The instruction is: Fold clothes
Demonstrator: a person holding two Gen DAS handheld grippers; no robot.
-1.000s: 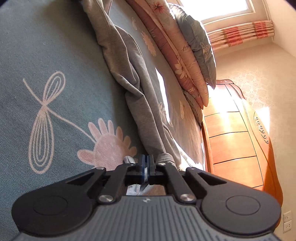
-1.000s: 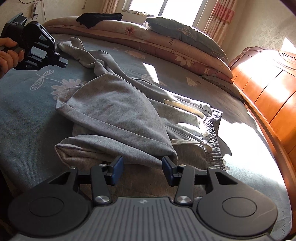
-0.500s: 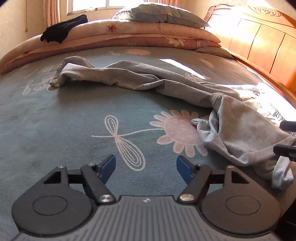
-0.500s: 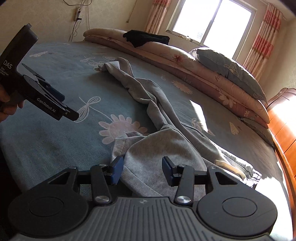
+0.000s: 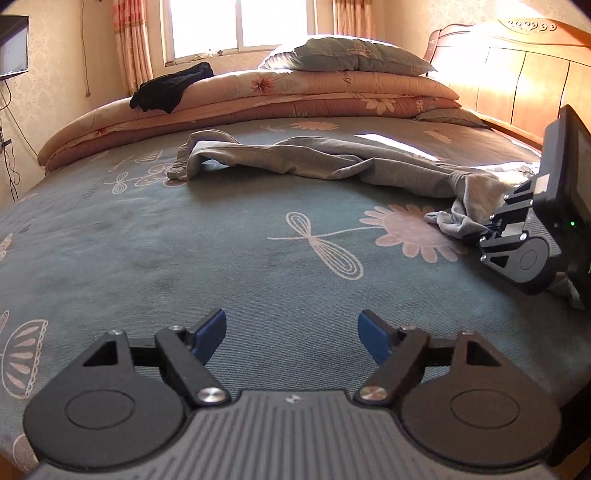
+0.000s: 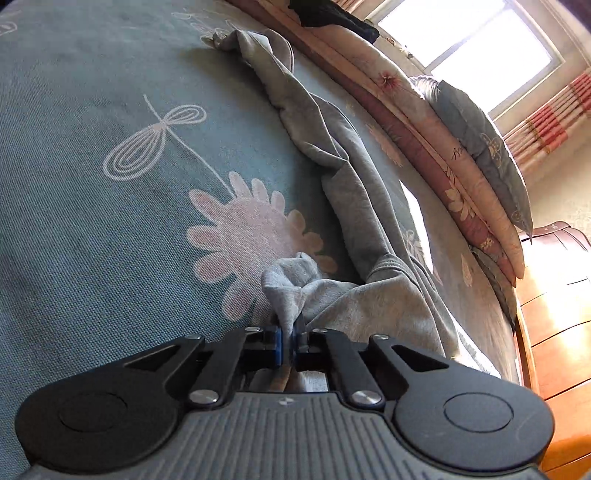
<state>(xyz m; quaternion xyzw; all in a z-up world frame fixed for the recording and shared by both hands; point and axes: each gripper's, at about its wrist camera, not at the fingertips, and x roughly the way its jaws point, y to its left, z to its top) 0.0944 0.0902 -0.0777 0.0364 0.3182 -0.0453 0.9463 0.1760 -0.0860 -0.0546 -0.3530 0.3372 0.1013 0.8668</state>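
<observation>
- Where a second ago the left hand-held gripper (image 5: 291, 334) was clamped on a fold of the trousers (image 5: 332, 162), its jaws now stand wide and are opening further, nothing between them, only bare bed (image 5: 184, 258) ahead.
- Left view: a second ago it was tilted along the garment; now it looks level across the bed toward the window (image 5: 240, 26).
- Right hand-held gripper (image 6: 287, 341): half open over the heap before; now pinched tight on a bunched edge of grey cloth, pads pressing it from both sides.
- Same gripper in the left view (image 5: 517, 236): at the right edge, low on the bed, cloth gathered at its tip.
- Trousers: grey, previously piled in a heap in front of the right gripper; now strung out in a long twisted band across the bed, far end near the quilts (image 5: 295, 96), near end in the right gripper.
- Bed: blue-grey sheet with a pink flower (image 6: 243, 236) and a dragonfly (image 6: 155, 144) print; flower just beside the gripped cloth.
- Quilts: folded stack along the far side, pillow (image 5: 347, 55) on top, a black garment (image 5: 170, 86) draped at its left end; all unchanged.
- Headboard (image 5: 517, 74): wooden, sunlit, at right.
</observation>
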